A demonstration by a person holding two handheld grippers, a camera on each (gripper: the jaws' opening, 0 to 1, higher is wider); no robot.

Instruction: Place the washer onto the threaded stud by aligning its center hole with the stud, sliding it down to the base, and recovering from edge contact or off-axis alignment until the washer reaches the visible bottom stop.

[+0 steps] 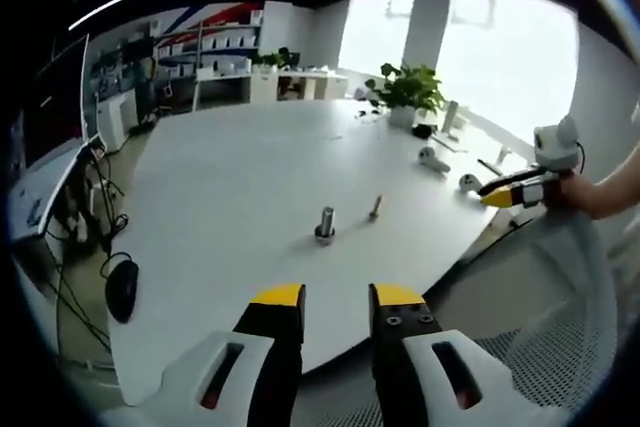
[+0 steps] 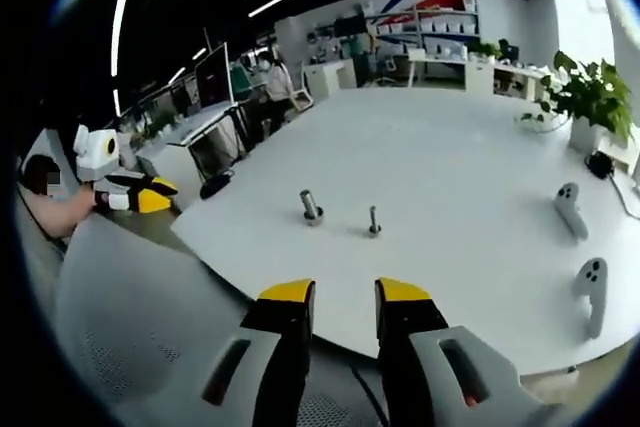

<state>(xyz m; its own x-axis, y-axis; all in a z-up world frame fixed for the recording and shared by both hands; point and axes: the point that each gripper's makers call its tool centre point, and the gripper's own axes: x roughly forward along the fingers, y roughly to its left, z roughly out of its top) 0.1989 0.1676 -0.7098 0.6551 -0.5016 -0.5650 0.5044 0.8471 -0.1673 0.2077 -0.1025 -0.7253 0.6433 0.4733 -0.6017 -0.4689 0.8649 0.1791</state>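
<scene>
Two small metal parts stand near the front edge of the white table (image 1: 230,177). One is a thick short post on a wider base (image 1: 325,224) (image 2: 311,207); the other is a thin upright stud (image 1: 375,208) (image 2: 373,220). I cannot make out a separate washer at this distance. My left gripper (image 1: 338,297) is held off the table edge, well short of both parts, open with nothing between its yellow-tipped jaws. My right gripper (image 2: 345,294) is likewise open and empty, back from the table (image 2: 470,157). Each gripper also shows in the other's view: right gripper (image 1: 512,192), left gripper (image 2: 135,195).
Two white hand controllers (image 2: 570,209) (image 2: 592,292) lie on the table, and a potted plant (image 1: 405,87) stands at its far side. A black mouse (image 1: 122,289) rests near one edge. A grey mesh chair back (image 1: 560,347) sits between me and the table. Desks and shelves line the room behind.
</scene>
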